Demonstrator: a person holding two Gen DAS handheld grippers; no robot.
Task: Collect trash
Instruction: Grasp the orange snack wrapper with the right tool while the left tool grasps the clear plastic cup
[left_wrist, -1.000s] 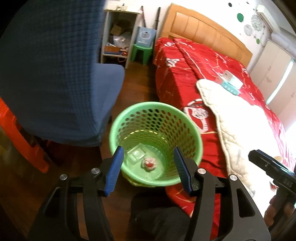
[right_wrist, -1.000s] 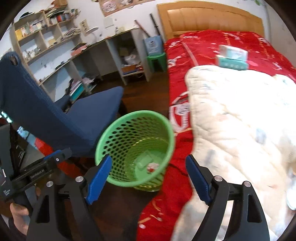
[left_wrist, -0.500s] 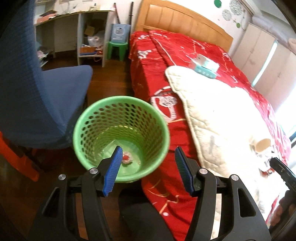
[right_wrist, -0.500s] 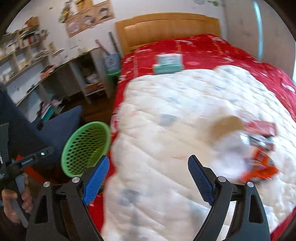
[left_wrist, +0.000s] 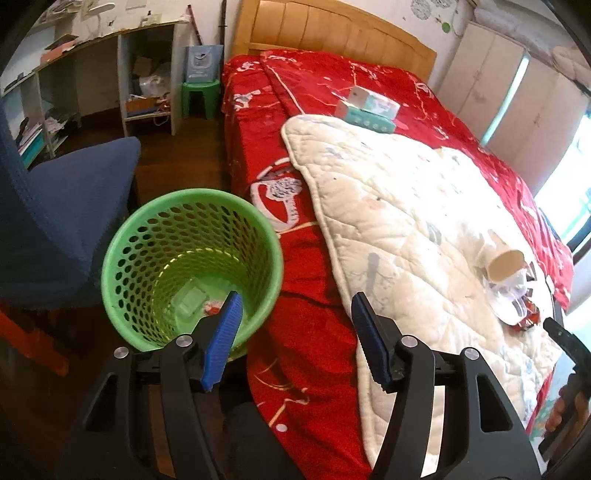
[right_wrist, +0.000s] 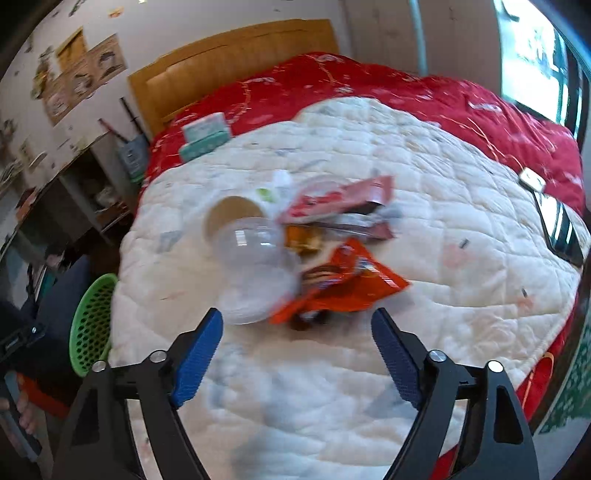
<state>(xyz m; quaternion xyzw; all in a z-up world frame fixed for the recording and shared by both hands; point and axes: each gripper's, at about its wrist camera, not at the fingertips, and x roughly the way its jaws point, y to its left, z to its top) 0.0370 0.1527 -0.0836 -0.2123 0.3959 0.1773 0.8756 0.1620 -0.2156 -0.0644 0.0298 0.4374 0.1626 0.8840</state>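
The right hand-held gripper (right_wrist: 297, 345) hangs over the white quilt (right_wrist: 443, 229) on the bed. Its jaws are spread, though they have just been closing a little, and nothing lies between them. Just above them, at the centre of the right wrist view, sits the pile of trash: an orange wrapper (right_wrist: 347, 284), a clear plastic lid (right_wrist: 255, 273), a paper cup (right_wrist: 232, 214) and a red packet (right_wrist: 340, 201). The gripper seems aimed there for the next pick.

The left hand-held gripper (left_wrist: 295, 334) is also spread and empty. It points at the edge of the bed beside the green basket (left_wrist: 122, 236), at the lower left of its view. The basket stands on the floor against the bed, probably so drops are short, and already holds a few scraps.
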